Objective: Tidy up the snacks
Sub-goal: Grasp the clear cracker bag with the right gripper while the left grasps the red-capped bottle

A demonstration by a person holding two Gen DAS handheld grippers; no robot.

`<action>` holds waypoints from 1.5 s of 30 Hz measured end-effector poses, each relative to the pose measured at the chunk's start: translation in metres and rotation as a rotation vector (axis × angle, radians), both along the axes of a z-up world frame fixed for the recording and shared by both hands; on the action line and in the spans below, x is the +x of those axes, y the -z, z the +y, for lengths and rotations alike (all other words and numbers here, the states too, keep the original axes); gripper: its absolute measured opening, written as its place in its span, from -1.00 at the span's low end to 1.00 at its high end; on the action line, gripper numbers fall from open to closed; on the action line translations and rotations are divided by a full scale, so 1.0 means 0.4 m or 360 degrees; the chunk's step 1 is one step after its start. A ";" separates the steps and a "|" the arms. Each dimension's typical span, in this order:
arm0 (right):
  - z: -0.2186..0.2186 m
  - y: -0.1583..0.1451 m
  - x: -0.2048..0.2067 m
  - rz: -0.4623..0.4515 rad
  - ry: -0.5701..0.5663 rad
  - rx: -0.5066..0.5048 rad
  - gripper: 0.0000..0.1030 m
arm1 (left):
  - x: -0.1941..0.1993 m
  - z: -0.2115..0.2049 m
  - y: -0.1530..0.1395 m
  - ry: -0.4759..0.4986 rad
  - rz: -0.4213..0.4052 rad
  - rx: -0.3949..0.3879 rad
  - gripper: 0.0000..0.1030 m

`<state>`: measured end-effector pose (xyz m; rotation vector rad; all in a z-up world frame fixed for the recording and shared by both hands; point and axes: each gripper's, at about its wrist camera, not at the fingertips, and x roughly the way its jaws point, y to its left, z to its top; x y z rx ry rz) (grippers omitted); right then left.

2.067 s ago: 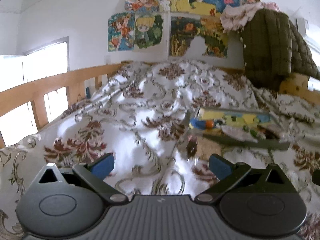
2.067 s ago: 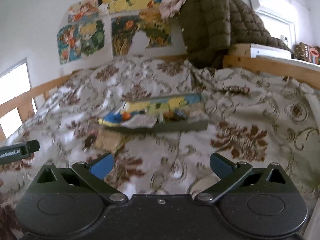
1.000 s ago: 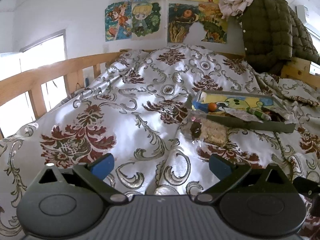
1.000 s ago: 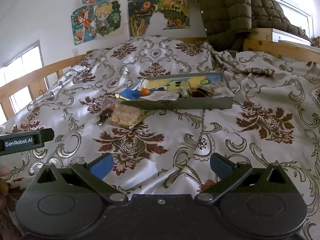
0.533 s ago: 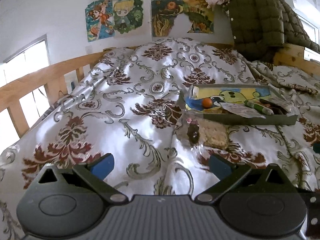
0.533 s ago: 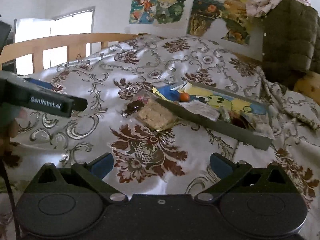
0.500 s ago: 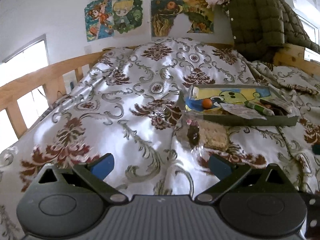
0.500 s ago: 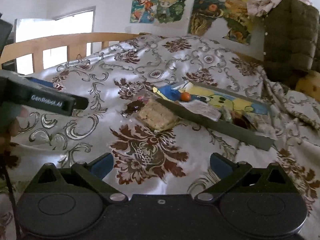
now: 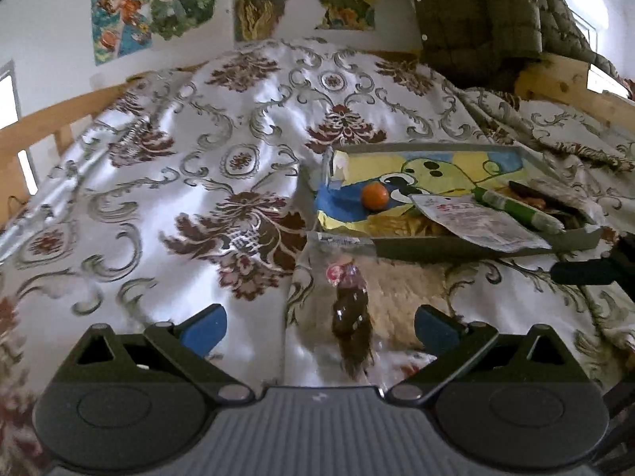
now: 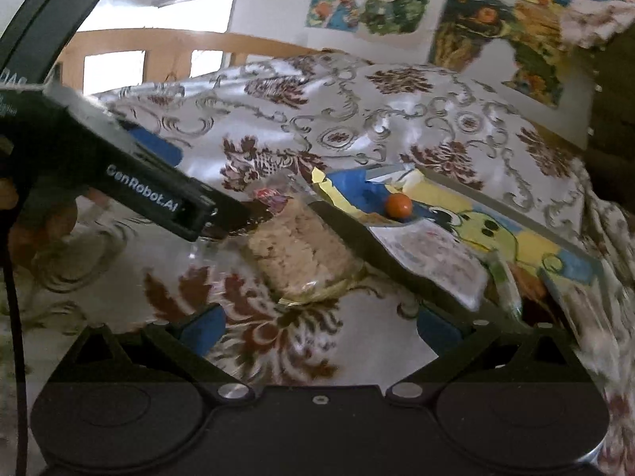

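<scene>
A clear bag (image 9: 381,297) holding a beige crumbly snack and a dark piece lies on the patterned bedspread, against the front wall of a grey tray (image 9: 456,248). My left gripper (image 9: 317,327) is open, low over the bedspread, and the bag's near end sits between its fingers. In the right wrist view the bag (image 10: 305,254) lies just ahead of my open right gripper (image 10: 319,329), which holds nothing. The left gripper's body (image 10: 151,194) reaches in from the left and hides the bag's dark end. The tray (image 10: 357,234) holds an orange ball (image 9: 375,195), a white packet (image 9: 476,222) and a green tube (image 9: 516,206).
The bedspread (image 9: 198,198) is rumpled satin with folds. A wooden rail (image 10: 166,45) runs along the left side and a quilted jacket (image 9: 476,20) hangs at the back right. Posters (image 9: 151,8) cover the wall. A person's hand (image 10: 47,214) holds the left gripper.
Both grippers have come forward and down toward the clear bag. The left one now has the bag's end between its open fingers, and its body fills more of the right wrist view.
</scene>
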<state>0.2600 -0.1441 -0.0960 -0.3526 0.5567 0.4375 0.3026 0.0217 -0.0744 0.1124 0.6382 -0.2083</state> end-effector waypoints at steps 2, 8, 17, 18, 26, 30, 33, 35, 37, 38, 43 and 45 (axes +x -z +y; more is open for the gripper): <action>0.005 0.008 0.032 0.0000 -0.0036 -0.0021 0.99 | 0.026 0.001 0.013 0.0002 0.0020 0.0005 0.99; 0.023 0.034 0.099 0.0079 -0.0142 -0.0007 0.99 | 0.073 -0.001 0.041 0.0072 0.0085 0.0093 0.98; 0.075 0.057 0.149 0.0054 -0.0284 -0.0003 0.98 | 0.072 0.009 0.039 0.0199 0.0082 0.0007 0.25; 0.079 0.057 0.155 0.0049 -0.0300 -0.0002 0.98 | 0.071 0.007 0.040 0.0223 0.0084 0.0011 0.12; 0.097 0.064 0.213 0.0075 -0.0390 0.0041 0.99 | 0.068 -0.006 0.041 0.0352 0.0118 0.0039 -0.27; 0.093 0.067 0.236 0.0119 -0.0458 0.0053 0.99 | 0.097 0.029 0.038 0.0338 0.0209 -0.0087 -0.26; 0.088 0.069 0.250 0.0168 -0.0480 0.0075 0.99 | 0.104 0.044 0.035 0.0313 0.0233 -0.0134 -0.35; 0.088 0.068 0.253 0.0186 -0.0484 0.0073 0.99 | 0.101 0.047 0.033 0.0311 0.0232 -0.0136 -0.38; 0.089 0.067 0.249 0.0198 -0.0472 0.0065 0.95 | 0.096 0.050 0.032 0.0311 0.0235 -0.0138 -0.38; 0.089 0.065 0.243 0.0205 -0.0464 0.0059 0.86 | 0.093 0.052 0.032 0.0309 0.0238 -0.0141 -0.39; 0.082 0.050 0.204 0.0240 -0.0428 -0.0039 0.52 | 0.072 0.068 0.024 0.0265 0.0270 -0.0206 -0.39; 0.074 0.044 0.183 0.0264 -0.0401 -0.0068 0.50 | 0.062 0.077 0.020 0.0241 0.0298 -0.0250 -0.39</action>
